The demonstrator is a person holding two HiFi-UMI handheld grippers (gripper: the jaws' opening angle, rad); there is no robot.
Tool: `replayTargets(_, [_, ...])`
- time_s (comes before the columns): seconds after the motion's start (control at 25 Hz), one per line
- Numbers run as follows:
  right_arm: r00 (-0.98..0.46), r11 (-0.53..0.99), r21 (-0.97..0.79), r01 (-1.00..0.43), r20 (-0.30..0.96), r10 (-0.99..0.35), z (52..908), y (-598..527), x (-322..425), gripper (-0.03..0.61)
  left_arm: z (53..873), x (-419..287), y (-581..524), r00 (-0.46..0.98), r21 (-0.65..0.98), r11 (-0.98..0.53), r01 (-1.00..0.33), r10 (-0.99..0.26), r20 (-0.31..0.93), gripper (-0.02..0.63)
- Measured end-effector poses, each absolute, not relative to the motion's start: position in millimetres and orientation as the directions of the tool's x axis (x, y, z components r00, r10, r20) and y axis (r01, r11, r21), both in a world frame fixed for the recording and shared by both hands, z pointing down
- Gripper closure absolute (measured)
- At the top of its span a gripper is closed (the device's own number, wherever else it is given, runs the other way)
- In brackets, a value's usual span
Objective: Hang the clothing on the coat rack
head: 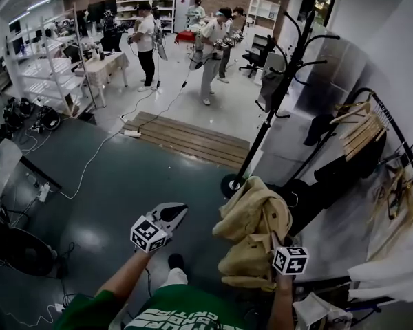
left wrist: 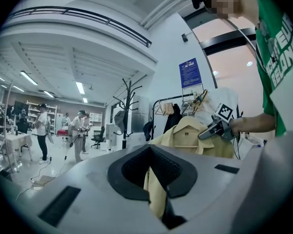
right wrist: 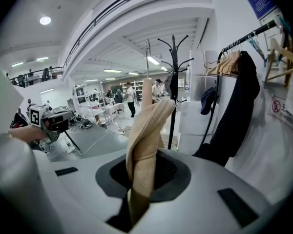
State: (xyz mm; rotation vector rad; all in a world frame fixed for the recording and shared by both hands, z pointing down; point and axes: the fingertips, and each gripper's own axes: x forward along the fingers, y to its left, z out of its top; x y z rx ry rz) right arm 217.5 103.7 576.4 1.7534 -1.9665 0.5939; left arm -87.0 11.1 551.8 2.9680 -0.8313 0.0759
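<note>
Our right gripper (left wrist: 203, 135) is clamped on a fold of the tan jacket (head: 251, 229), which hangs bunched below it, near us and just right of centre. The coming move turns on where the rack (head: 270, 112) stands from that grip. It is farther off and a little to the left, with its round foot just beyond the jacket's far edge. Its pole is upright and the hooks branch out well above the cloth, so we judge the jacket must go up and away from us. Our right hand is plainly the nearer one. Our left gripper (head: 173, 213) hovers to the left, apart from the jacket, with bare floor between them. Its jaws are slightly parted and hold nothing. The left gripper view shows the collar and spread shoulders facing left, which the head view crumples into a heap. The right gripper view lines the fold up just left of the pole. It also shows a thin metal hook above the cloth; we cannot tell whether it is a hanger's. A rail (head: 389, 126) of hangers stands to the right.
</note>
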Motion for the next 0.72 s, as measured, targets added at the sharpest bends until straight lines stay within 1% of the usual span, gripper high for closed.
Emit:
replayTargets(0.16, [-0.084, 0.086, -0.023, -0.996, 0.576, -0.813, 570, 76, 215, 0.534, 549, -91, -21, 0.858, 0.041, -0.857, -0.514, -0.512, 0.048, 0.611])
replayTargets(0.36, [-0.067, 0.067, -0.022, -0.998, 0.574, -0.816, 564, 46, 208, 0.534, 548, -97, -61, 0.856, 0.041, -0.856, -0.516, -0.513, 0.065, 0.611])
replayTargets(0.56, [-0.054, 0.054, -0.017, -0.998, 0.573, -0.818, 563, 11, 207, 0.534, 546, -96, -97, 0.87, 0.037, -0.87, -0.493, -0.49, 0.055, 0.611])
replayTargets(0.72, [-0.038, 0.037, -0.014, -0.999, 0.578, -0.815, 567, -15, 198, 0.534, 547, -110, -123, 0.876, 0.035, -0.876, -0.481, -0.478, 0.057, 0.611])
